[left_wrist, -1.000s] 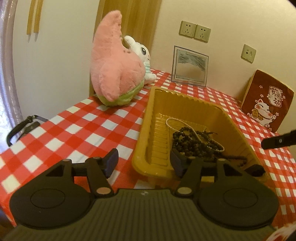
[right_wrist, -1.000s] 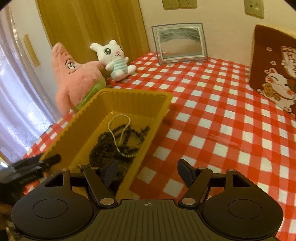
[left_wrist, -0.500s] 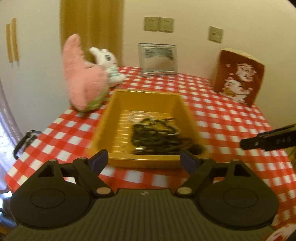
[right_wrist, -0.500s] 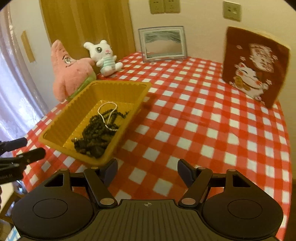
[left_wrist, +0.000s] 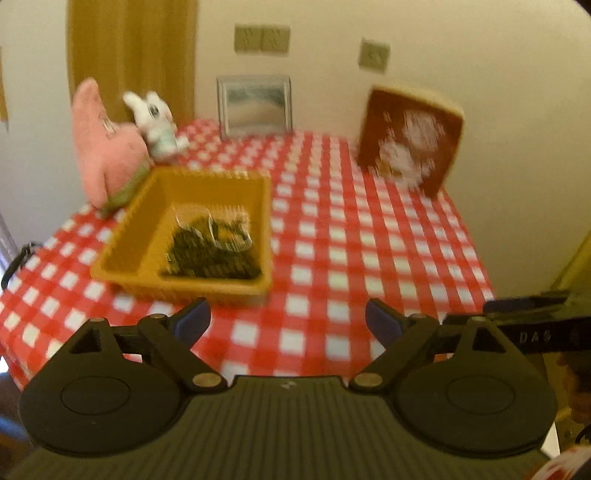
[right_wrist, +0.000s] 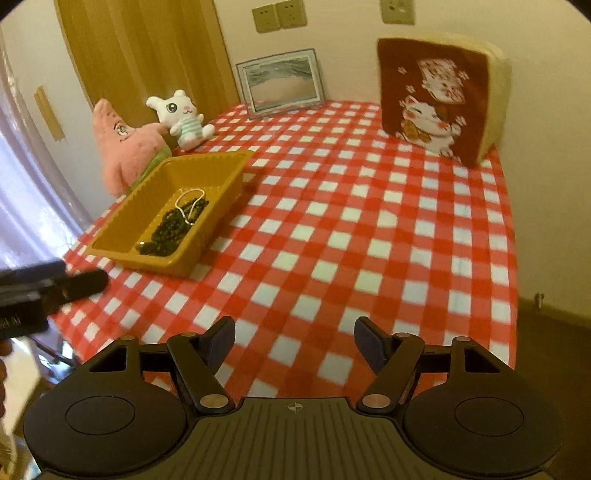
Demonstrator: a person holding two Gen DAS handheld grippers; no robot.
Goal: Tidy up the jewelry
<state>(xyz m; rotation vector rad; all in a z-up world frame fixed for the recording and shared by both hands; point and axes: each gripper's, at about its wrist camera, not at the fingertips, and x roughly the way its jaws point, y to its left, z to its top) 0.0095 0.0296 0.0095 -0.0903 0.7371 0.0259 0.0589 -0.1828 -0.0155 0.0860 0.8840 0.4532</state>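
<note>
Right wrist view: jewelry (right_wrist: 173, 225) heaped in yellow tray (right_wrist: 122, 236), left of centre. Both tools, right (right_wrist: 294, 345) and left (left_wrist: 288, 319), spread and empty, now pulled well back from tray; sorting looks done. Red-checked surface (right_wrist: 351, 229); plush toys, framed picture, cushion along wall.

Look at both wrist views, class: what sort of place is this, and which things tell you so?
Probably a room in a home, not a workshop. A table with a red checked cloth carries plush toys, a lucky-cat cushion and a framed picture; wall sockets sit above.
</note>
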